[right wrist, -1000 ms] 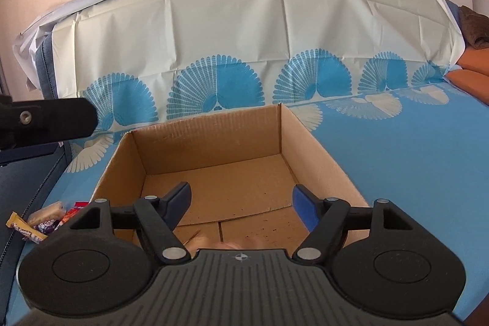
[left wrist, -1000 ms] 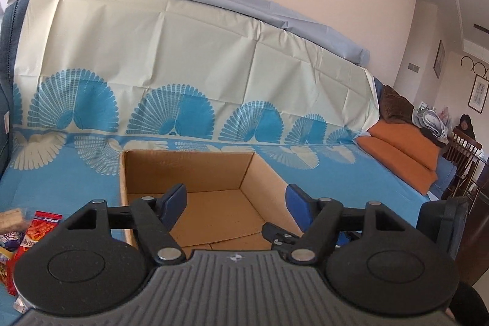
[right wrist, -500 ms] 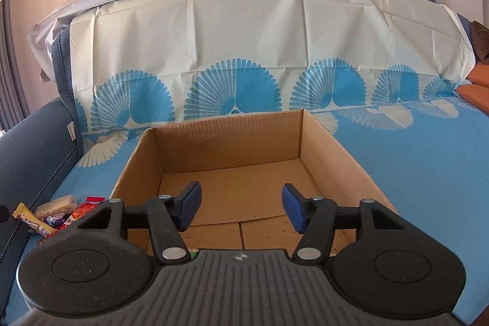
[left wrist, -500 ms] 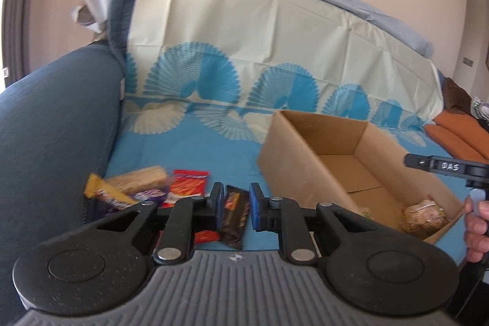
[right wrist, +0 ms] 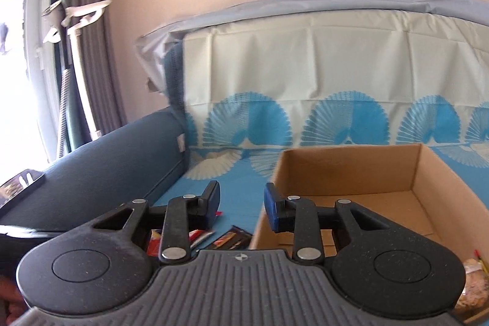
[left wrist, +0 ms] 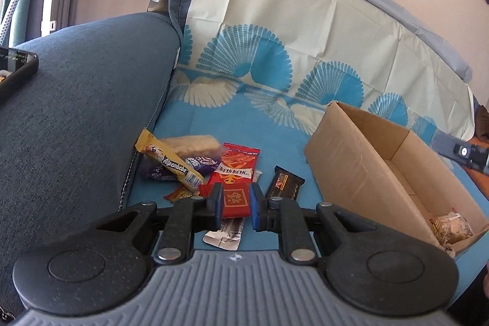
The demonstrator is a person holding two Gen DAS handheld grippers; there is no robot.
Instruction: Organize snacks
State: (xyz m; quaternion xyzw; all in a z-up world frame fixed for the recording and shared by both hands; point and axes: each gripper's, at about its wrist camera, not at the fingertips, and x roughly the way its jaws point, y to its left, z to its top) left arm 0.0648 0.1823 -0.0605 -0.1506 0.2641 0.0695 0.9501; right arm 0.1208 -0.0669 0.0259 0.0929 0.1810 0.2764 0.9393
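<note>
Since a second ago, both grippers have swung away from facing the cardboard box head-on toward the pile of snacks beside it, and both sets of jaws have narrowed.

From the left wrist view, the left gripper point(left wrist: 234, 205) hangs over the blue patterned cover point(left wrist: 214, 124), its blue pads drawn close together with a narrow gap. A red snack packet point(left wrist: 237, 173) shows through that gap, lying on the cover beyond the fingertips; whether the pads press on it cannot be told, and it looks flat on the cover. Just right of the fingertips lies a dark chocolate bar point(left wrist: 285, 184). Ahead and to the left sits the rest of the pile: a yellow Alpenliebe stick point(left wrist: 171, 164) across a purple wrapper point(left wrist: 201, 164), with a pale cracker pack point(left wrist: 192, 142) behind them. A silver wrapper point(left wrist: 224, 236) lies under the gripper. The cardboard box point(left wrist: 345, 161) stands to the right, with a wrapped biscuit pack point(left wrist: 450, 229) in its near corner. A dark phone point(left wrist: 15, 69) rests on the sofa arm point(left wrist: 76, 118) far left.

From the right wrist view, the right gripper point(right wrist: 242, 205) has just been closing, with nothing between its pads and a moderate gap left. The box point(right wrist: 351, 170) is ahead and right; snack wrappers point(right wrist: 232, 239) peek out below the fingers.
</note>
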